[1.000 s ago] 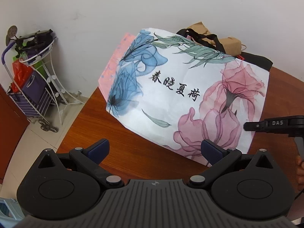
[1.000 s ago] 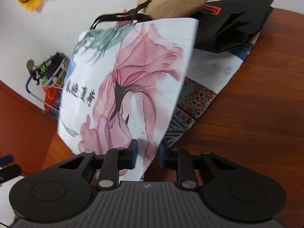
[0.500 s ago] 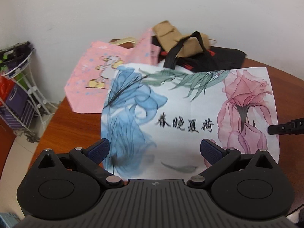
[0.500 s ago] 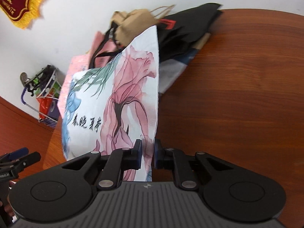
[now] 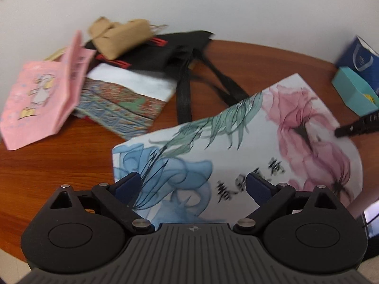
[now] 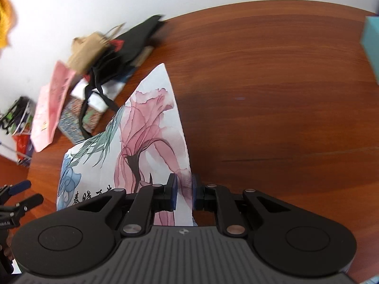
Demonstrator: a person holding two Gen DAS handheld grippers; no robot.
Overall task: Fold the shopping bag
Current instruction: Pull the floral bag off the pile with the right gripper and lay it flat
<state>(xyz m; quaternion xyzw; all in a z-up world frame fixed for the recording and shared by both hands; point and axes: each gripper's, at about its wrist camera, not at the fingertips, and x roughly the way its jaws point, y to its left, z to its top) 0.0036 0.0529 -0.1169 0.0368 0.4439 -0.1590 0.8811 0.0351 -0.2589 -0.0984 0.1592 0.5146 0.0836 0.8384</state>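
Floral shopping bag (image 6: 151,142), white with a blue bloom, green leaves, a pink bloom and black characters, is pinched by its right edge between the pads of my right gripper (image 6: 183,193), which is clamped tight on the fabric. From that grip the bag runs up and away from me, its far corner lifted above the wooden table (image 6: 284,94). Seen from my left wrist, the same bag (image 5: 236,146) spreads out low over the table, blue bloom nearest me, pink bloom toward the right.

My left gripper (image 5: 193,185) hangs just above the bag's blue bloom. Its jaws stand wide and are closing a little, the pads on neither side touching the fabric; only the printed face of the bag shows in the gap between them.

Beyond the bag, its black handles (image 5: 184,90) trail across the wood toward a heap of other bags. Left of the floral bag lies a pink bag (image 5: 42,99) with a cartoon print, half raised. Next to it sits a patterned bag (image 5: 123,104), and behind that a black bag (image 5: 165,49) with a tan bag (image 5: 118,35) on top.

To the far right of the floral bag stand a teal box (image 5: 353,94) and a dark blue bag (image 5: 360,59), near the table's edge by the white wall (image 5: 213,4).
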